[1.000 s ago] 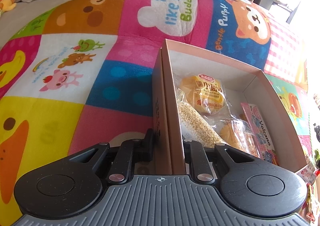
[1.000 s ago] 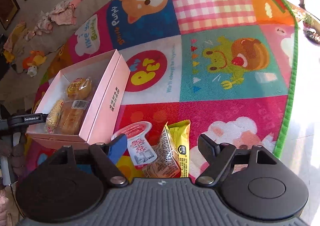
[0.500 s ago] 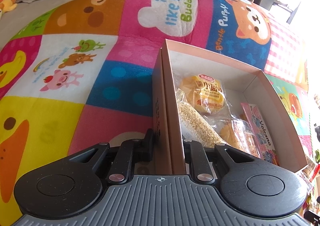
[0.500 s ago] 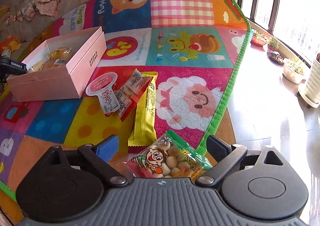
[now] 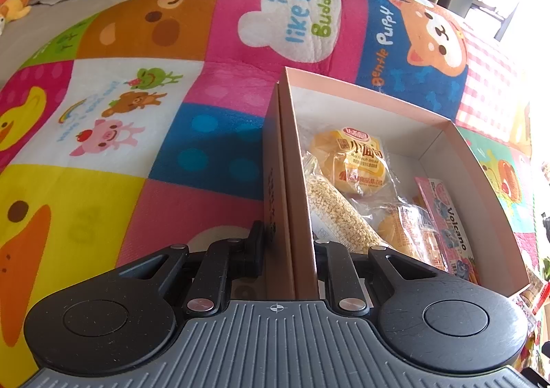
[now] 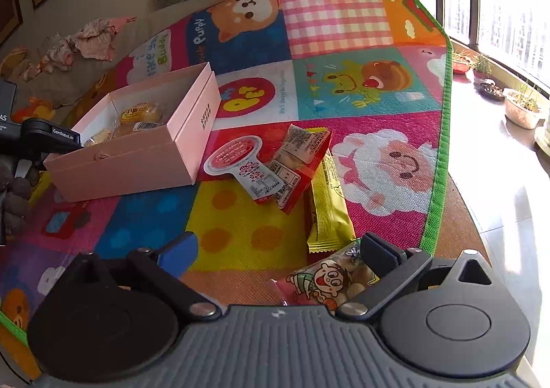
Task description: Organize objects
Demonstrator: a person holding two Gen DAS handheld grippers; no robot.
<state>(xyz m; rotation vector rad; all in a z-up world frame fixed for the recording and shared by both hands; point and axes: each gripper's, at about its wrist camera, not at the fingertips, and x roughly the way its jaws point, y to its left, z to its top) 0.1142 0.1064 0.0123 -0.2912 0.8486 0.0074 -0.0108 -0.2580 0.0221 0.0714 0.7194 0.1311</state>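
My left gripper (image 5: 288,247) is shut on the near wall of the pink box (image 5: 292,202). The box (image 6: 192,123) holds a bread bun pack (image 5: 354,161), a grain bar (image 5: 337,212), another clear pack (image 5: 409,233) and a pink Volcano packet (image 5: 447,216). My right gripper (image 6: 278,250) is open above the mat. A green snack bag with a cartoon face (image 6: 330,281) lies just under it, by its right finger (image 6: 381,257). Ahead lie a yellow bar (image 6: 326,212), a red-edged clear pack (image 6: 299,164) and a red-and-white sachet (image 6: 247,168).
Everything rests on a colourful cartoon play mat (image 6: 361,85) with a green edge (image 6: 440,175). Bare floor and potted plants (image 6: 519,106) lie to the right by the window. A grey sofa with clothes (image 6: 89,41) stands behind the box.
My right gripper has swung left, so the green snack bag now sits toward its right finger. My left gripper and the box have not moved.
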